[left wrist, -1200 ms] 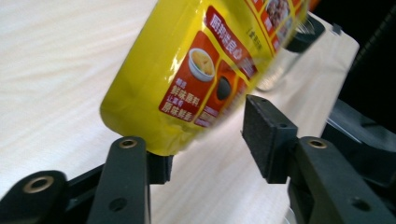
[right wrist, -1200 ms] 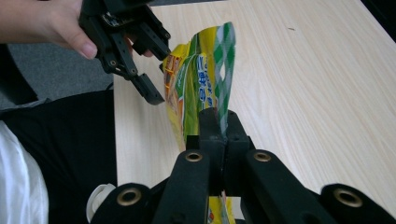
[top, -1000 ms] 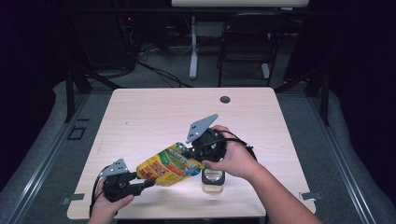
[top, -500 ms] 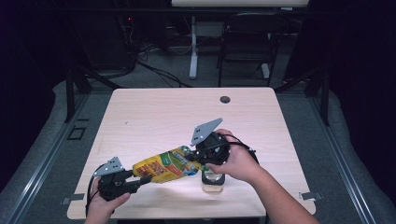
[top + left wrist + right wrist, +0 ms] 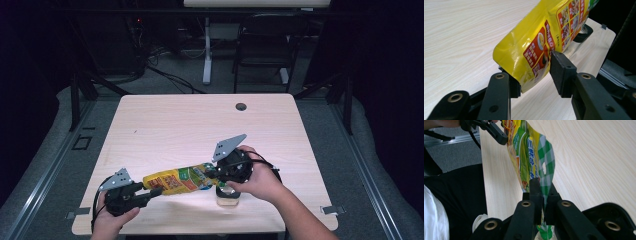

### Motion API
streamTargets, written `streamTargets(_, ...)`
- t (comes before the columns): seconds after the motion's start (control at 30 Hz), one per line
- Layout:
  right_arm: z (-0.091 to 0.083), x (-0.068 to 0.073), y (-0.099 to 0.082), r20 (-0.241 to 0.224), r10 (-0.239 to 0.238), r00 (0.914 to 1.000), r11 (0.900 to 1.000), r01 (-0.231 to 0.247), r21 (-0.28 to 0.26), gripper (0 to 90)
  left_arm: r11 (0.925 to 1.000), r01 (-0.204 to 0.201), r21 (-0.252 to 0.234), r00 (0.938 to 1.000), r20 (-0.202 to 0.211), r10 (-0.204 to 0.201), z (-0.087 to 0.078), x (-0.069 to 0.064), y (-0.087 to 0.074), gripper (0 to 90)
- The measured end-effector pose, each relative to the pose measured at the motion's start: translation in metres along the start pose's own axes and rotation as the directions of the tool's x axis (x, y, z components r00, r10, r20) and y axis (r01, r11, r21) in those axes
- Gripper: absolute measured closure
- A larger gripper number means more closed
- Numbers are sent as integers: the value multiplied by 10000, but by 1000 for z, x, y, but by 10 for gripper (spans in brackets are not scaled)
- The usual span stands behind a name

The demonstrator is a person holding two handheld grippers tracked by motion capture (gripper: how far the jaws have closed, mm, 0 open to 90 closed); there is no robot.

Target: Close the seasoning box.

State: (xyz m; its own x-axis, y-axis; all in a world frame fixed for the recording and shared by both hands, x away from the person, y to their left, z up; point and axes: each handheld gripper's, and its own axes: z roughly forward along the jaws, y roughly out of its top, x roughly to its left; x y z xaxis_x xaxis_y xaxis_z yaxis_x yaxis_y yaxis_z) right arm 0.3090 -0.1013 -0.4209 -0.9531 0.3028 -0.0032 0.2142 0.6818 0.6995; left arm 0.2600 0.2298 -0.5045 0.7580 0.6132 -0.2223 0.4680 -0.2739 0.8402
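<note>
If the left fingers [image 5: 561, 70] squeeze much more, the puffy yellow bag [image 5: 180, 180] may pop or slide out, because its skin looks shiny and slippery. These fingers have just been closing, with the bottom end of the bag between them, and their pads now press on it from both sides. The right fingers [image 5: 535, 192] are clenched tight on the thin green checked top edge of the bag. That edge is flat and small, so a hard pull may rip it or tug it free. A small jar [image 5: 229, 199] stands on the counter [image 5: 200, 125] right under the right hand [image 5: 262, 180], close by. If that hand goes lower or swings, I think it may bump the jar and tip it over. If the bag opens while it is not over the jar, the food may fall on the counter. The bag hangs in the air between the two hands, near the 6 o'clock edge of the counter, and it does not seem to touch the wood. It runs from about 9 o'clock to 3 o'clock. The left hand [image 5: 112, 220] is low at 7 o'clock and points its fingers toward 3 o'clock. The right hand is at 5 o'clock, with its fingers pointing toward 9 o'clock.
</note>
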Motion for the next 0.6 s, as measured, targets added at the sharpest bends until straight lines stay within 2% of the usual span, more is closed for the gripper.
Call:
streamTargets(0.2,2,-3,-15,-87,388,9992,9991,-390,-162,870,10000,-64,0,10000,64,64,3,-2,3,645)
streamTargets(0.33,0,-3,-17,-124,389,9992,9991,-391,-159,858,9997,-238,-30,9997,21,238,2,-4,7,650)
streamTargets(0.5,-2,-5,-14,-195,404,9990,9989,-399,231,844,9997,-249,-39,9997,-46,248,2,-6,9,650)
streamTargets(0.6,-3,-5,-10,-51,273,9996,9976,-269,645,844,9995,-305,28,9995,18,305,1,-5,10,653)
